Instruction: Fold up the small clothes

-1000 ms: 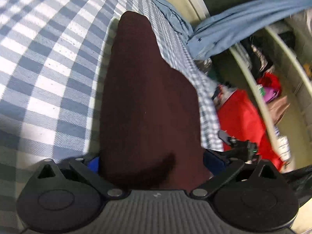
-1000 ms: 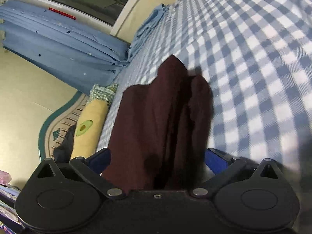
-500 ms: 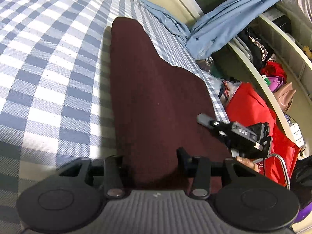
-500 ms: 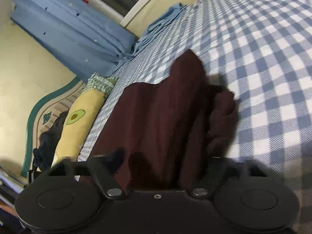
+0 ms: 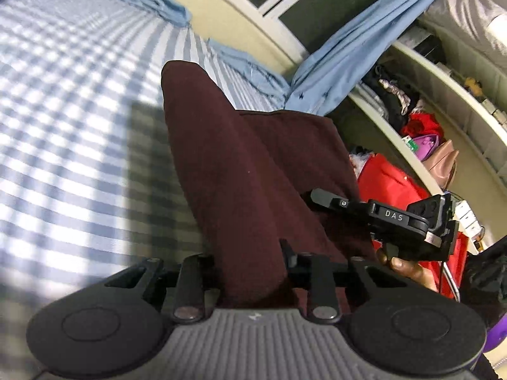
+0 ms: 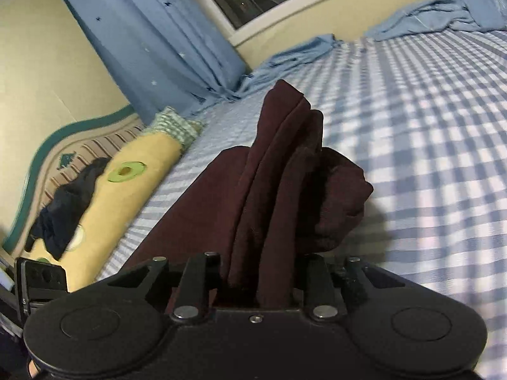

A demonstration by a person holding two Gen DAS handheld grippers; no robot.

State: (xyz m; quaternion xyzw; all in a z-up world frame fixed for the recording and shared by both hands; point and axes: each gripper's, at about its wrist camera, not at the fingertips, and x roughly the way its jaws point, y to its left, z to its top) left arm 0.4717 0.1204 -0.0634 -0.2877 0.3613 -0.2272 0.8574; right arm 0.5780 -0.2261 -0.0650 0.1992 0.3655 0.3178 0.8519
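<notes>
A dark maroon garment is held up over a blue-and-white checked bed. My left gripper is shut on its near edge, and the cloth rises away from the jaws in a long fold. My right gripper is shut on another bunched edge of the same maroon garment, which hangs in several pleats above the bed. The right gripper also shows in the left wrist view, close to the right of the cloth. The fingertips of both are buried in fabric.
A yellow avocado-print pillow with a dark garment on it lies at the headboard. Blue curtains and a crumpled blue sheet line the window wall. Shelves with clothes and a red bag stand beside the bed.
Both grippers closed on the maroon garment and lifted it off the bed. The cloth now hangs bunched instead of lying flat, and the right gripper moved nearer the left one.
</notes>
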